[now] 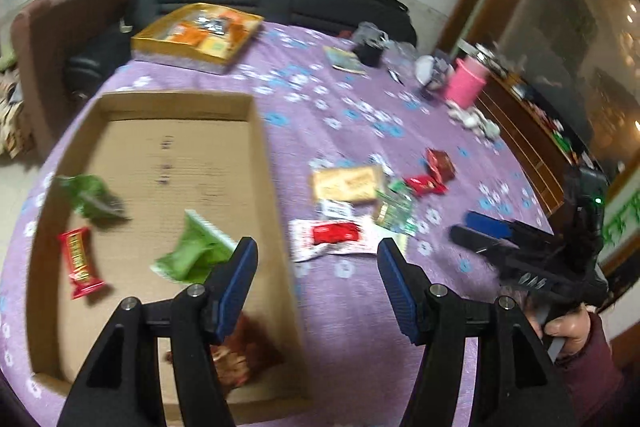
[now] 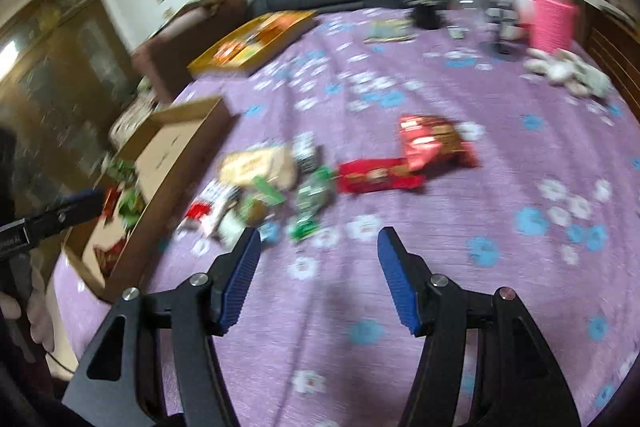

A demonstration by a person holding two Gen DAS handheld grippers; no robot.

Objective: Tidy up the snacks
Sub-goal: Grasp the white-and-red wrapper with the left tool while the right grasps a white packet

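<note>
Purple cloth [image 2: 440, 267] spreads wide, cardboard box [image 1: 276, 163] at left with a few packets in, snacks [image 2: 304, 187] heaped beside it; light, crinkly, slippery wrappers, pinch mid-body; left gripper [image 1: 318, 253] and right gripper [image 2: 319, 241] both gape, empty

Matt corrugated cardboard tray [image 1: 256, 131], glossy foil snack wrappers [image 1: 336, 233], purple floral tablecloth [image 1: 344, 99]

Purple tablecloth [image 1: 344, 115] with blue-white flowers; brown cardboard tray [image 1: 256, 131]; pink basket [image 2: 554, 19]; yellow box [image 1: 176, 47]; blue finger pads [image 2: 240, 279].
</note>
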